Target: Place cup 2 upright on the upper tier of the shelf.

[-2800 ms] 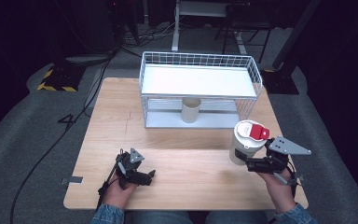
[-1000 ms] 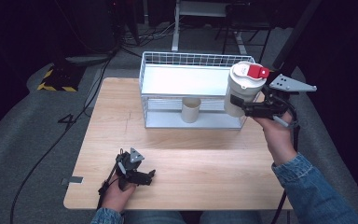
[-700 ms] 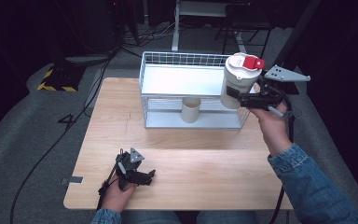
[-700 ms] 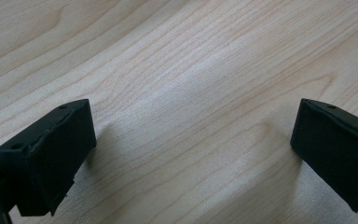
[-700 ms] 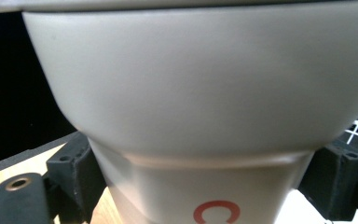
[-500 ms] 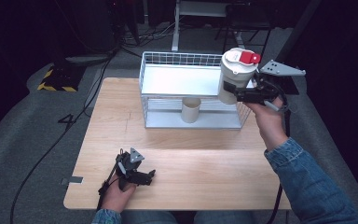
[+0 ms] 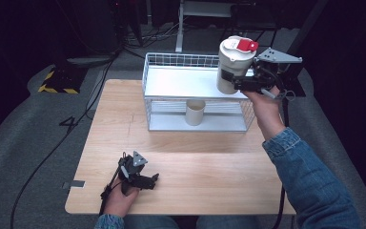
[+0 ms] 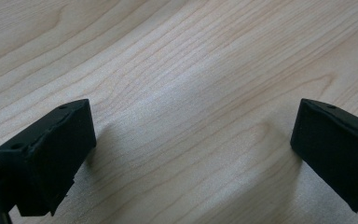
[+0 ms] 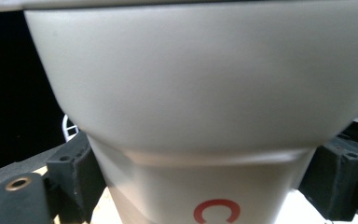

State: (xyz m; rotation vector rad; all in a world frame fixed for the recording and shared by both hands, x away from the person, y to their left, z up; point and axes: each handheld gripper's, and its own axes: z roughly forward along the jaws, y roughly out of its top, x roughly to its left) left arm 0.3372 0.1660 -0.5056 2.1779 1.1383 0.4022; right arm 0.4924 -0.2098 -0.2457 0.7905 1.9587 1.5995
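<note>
A white lidded cup with a red tab on its lid hangs upright above the right end of a white wire rack. My right gripper is shut on the cup's lower body from the right. In the right gripper view the cup looms close, with the black fingers pressed against both its sides. My left gripper rests near the front left edge of the wooden table. In the left gripper view the left gripper is open over bare wood, nothing between its jaws.
The rack has a white top shelf and a lower level where a small beige cup stands. A black cable runs over the grey floor at the left. Dark equipment stands behind the table.
The right gripper has lifted the cup off the table's front right and carried it up and leftward over the rack's right end. The left gripper has stayed put.
</note>
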